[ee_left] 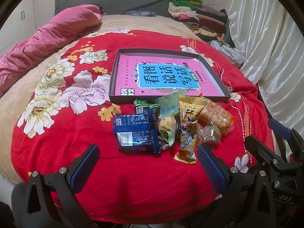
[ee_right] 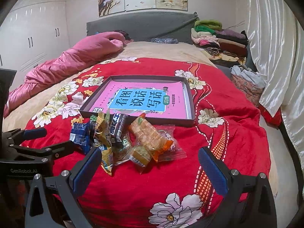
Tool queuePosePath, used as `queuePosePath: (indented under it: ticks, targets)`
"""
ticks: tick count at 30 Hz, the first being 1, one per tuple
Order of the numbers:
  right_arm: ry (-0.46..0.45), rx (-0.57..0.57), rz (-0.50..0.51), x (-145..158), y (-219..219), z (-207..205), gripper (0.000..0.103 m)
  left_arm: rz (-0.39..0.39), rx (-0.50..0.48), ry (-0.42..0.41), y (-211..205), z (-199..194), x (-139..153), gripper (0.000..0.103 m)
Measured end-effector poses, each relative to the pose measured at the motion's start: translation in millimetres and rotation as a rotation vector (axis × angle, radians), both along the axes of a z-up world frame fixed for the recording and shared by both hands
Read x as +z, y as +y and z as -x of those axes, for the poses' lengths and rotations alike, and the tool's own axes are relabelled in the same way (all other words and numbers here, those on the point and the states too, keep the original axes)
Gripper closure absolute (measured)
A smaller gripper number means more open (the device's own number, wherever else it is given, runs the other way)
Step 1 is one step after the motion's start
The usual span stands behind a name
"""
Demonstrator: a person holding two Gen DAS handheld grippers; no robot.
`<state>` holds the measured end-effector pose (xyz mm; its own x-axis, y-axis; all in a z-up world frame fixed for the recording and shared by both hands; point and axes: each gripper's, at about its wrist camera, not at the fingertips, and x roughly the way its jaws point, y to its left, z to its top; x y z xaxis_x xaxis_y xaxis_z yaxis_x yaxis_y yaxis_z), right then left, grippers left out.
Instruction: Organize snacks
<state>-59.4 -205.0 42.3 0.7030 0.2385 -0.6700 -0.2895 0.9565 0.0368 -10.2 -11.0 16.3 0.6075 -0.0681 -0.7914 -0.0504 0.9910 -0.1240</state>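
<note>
- The snacks lie in one loose heap on the red flowered blanket (ee_left: 133,180) of the bed, at the centre of both views, just in front of the near wall of the shallow dark tray (ee_left: 214,72).
- The tray sits in the upper middle of each frame and holds only a pink book (ee_left: 129,70) flat on its floor. No snack is in it yet.
- The left tool (ee_left: 148,167) is low in the left wrist view with its jaws spread wide and nothing between them. The blue packet (ee_left: 134,131) lies just beyond it.
- The right tool (ee_right: 150,169) is likewise wide open and empty, low in the right wrist view. The orange packet (ee_right: 150,136) and a clear-wrapped sweet (ee_right: 141,154) lie just ahead.
- The step in hand looks like the first pick, with the tray as the likely goal.
- Take an outer packet first, blue for the left tool and orange for the right. That should keep the heap from being dragged along.
- The yellow packet (ee_left: 187,133) leans across its neighbours in the middle. It is better left until its sides are free.
- Close on the body of a packet rather than a crimped end, since thin film may slip or tear.
- Come down gently, because the soft bedding will give and a pad may snag the blanket.
- Set each packet flat on the book, apart from the last.
</note>
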Motion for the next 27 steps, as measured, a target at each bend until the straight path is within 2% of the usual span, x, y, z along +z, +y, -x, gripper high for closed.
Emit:
queuePosePath:
  ticks: [27]
  targets:
    - [0.02,0.002,-0.003,-4.8,4.5,-0.7,0.0,0.019,0.009,0.024,3.0,-3.5,-8.8,0.001]
